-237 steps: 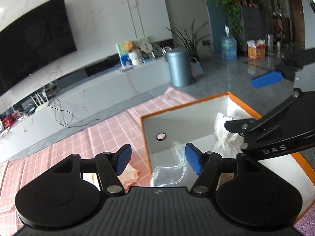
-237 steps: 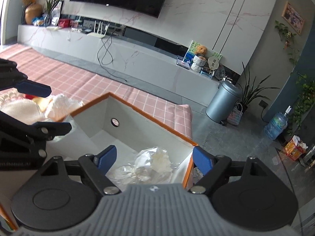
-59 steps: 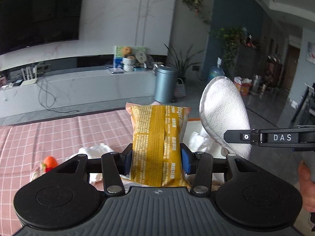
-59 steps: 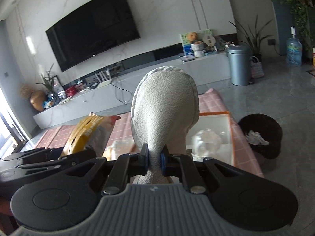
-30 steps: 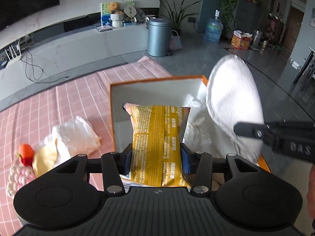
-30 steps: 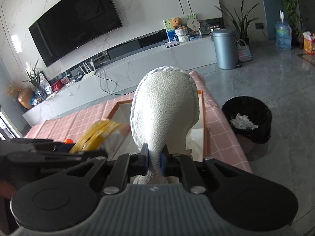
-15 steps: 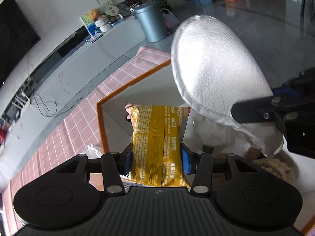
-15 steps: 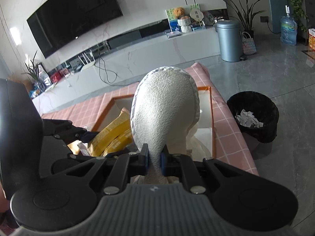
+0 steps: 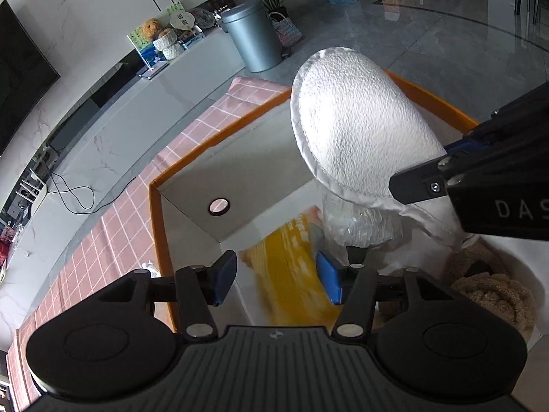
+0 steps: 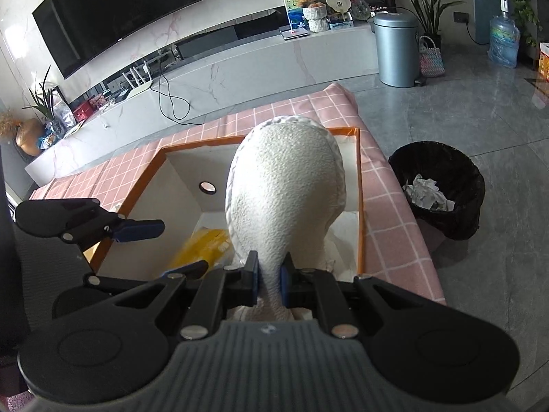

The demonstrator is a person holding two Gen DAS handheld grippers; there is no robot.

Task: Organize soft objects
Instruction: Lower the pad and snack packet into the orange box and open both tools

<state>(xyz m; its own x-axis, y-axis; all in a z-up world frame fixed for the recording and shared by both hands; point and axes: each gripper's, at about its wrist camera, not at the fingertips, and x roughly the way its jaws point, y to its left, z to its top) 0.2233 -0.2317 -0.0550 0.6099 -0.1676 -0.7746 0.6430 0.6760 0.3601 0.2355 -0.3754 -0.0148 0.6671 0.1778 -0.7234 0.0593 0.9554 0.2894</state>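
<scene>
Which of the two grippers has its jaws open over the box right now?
The left gripper: its blue pads stand apart, with the yellow packet blurred below them. The right gripper is shut on the white slipper.

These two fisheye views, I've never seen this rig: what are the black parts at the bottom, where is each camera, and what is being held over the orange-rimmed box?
There is no robot arm: a person holds a two-finger gripper in each hand, and a camera on each looks forward along its fingers.

In the left wrist view, the left gripper is open; a blurred yellow snack bag lies below it inside the orange-rimmed box.

In the right wrist view, the right gripper is shut on a white slipper, held above the box. The box sits on a pink checked cloth. A brown knitted item already lies inside.
</scene>
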